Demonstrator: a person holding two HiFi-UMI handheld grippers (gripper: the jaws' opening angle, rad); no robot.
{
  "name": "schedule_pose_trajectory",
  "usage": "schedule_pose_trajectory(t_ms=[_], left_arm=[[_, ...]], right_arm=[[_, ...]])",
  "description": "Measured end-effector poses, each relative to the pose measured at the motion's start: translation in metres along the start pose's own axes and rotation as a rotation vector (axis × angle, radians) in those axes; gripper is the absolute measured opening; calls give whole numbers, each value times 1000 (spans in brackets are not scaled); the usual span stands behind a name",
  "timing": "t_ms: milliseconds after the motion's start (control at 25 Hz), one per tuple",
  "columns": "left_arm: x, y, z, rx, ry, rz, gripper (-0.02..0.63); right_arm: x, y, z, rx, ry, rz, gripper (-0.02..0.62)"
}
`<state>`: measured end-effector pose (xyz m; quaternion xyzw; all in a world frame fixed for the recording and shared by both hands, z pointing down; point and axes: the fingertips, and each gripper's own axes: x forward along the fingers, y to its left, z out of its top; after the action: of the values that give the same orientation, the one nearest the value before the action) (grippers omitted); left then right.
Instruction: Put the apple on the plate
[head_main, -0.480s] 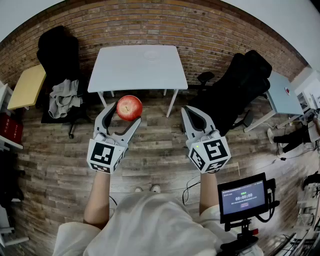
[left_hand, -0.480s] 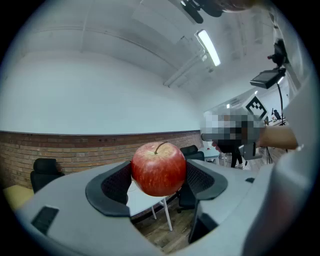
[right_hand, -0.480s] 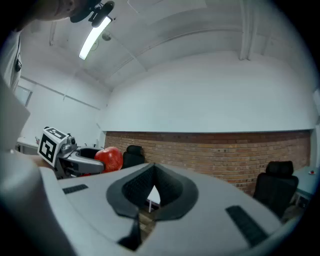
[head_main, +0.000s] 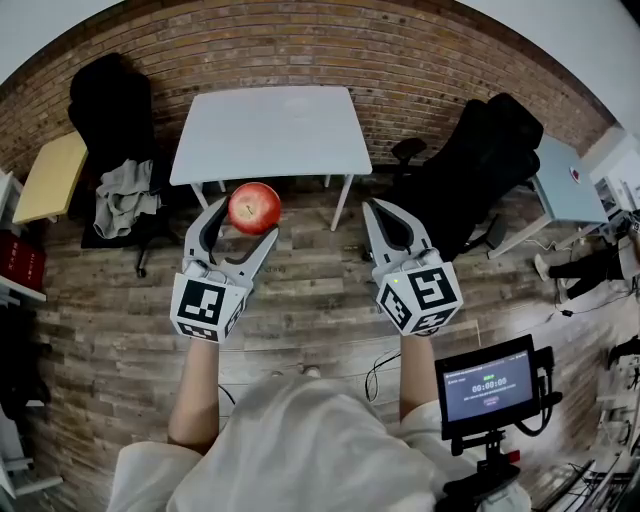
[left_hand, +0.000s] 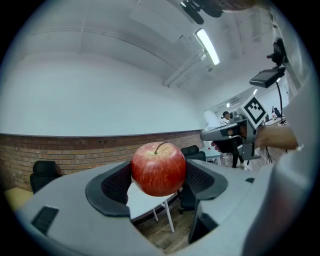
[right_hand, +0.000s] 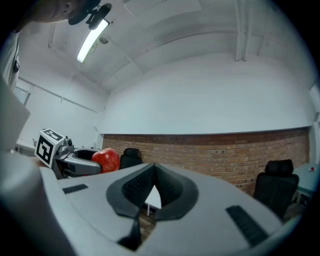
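Your left tongs (head_main: 246, 220) are clamped on the red apple (head_main: 254, 206), held in the air over the wood floor (head_main: 300, 300), just near of the white tabletop (head_main: 270, 130). Your right tongs (head_main: 384, 215) are closed together, empty.

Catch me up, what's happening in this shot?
A person holds a claw in each hand, both pointing level. The left claw is shut on a red apple, held in the air short of the white table. The right claw is shut and empty beside it. The apple is not set down yet.
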<state>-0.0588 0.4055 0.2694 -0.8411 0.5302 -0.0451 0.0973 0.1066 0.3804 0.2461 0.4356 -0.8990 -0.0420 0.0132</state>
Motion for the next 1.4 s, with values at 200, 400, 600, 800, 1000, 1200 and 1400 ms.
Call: schedule_pose_trajectory(t_ms=[200, 400, 600, 800, 1000, 1200, 1400], left_arm=[[8, -14, -2, 2, 5, 1, 350], [20, -28, -6, 0, 19, 10, 350], [26, -49, -7, 2, 20, 12, 350], [28, -63, -10, -14, 19, 14, 350], [38, -60, -11, -2, 34, 8, 350], [49, -48, -20, 1, 35, 4, 350], [86, -11, -40, 0, 37, -3, 350]], right_arm=[[-6, -16, -12, 49, 30, 0, 4], [-12, -33, -22, 76, 50, 18, 4], [-23, -45, -30, 88, 45, 26, 3], [-26, -49, -38, 85, 58, 51, 5], [-15, -56, -37, 90, 69, 64, 3], [1, -57, -47, 100, 84, 72, 5], [52, -69, -60, 102, 90, 73, 3]])
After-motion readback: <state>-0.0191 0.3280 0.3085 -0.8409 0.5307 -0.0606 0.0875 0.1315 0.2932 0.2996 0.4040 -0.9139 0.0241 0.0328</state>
